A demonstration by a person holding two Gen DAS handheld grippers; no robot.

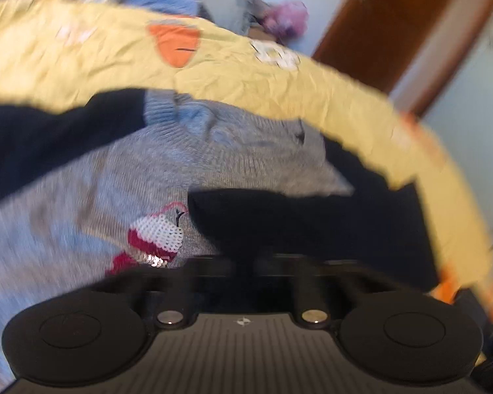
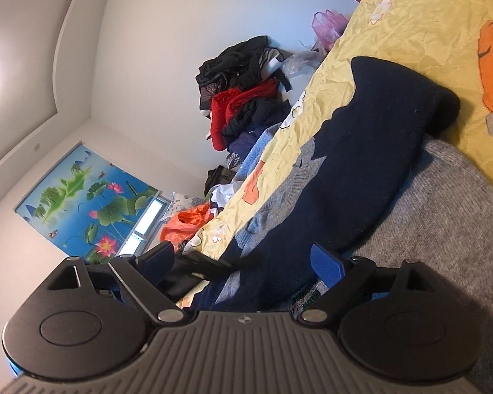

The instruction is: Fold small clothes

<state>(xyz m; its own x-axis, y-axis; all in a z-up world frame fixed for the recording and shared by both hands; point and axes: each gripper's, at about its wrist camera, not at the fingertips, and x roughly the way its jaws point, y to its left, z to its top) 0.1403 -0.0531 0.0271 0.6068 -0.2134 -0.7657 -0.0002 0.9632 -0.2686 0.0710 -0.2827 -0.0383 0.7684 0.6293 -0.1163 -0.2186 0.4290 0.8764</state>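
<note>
Mid-fold: left gripper (image 1: 245,259) fingers clenched on the navy sleeve (image 1: 279,216), right gripper (image 2: 246,262) released; next, lay sleeve across grey sweater (image 1: 82,203).

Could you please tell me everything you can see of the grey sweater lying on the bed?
The grey sweater is a small knitted garment with a ribbed collar and a sequinned red-and-white motif on its front. It has dark navy sleeves, one folded across the body. It lies spread on the yellow patterned bedsheet. The left gripper is shut on the navy sleeve's edge; the right gripper stands open over the folded sleeve. The left view is blurred, so finer knit detail is unclear.
</note>
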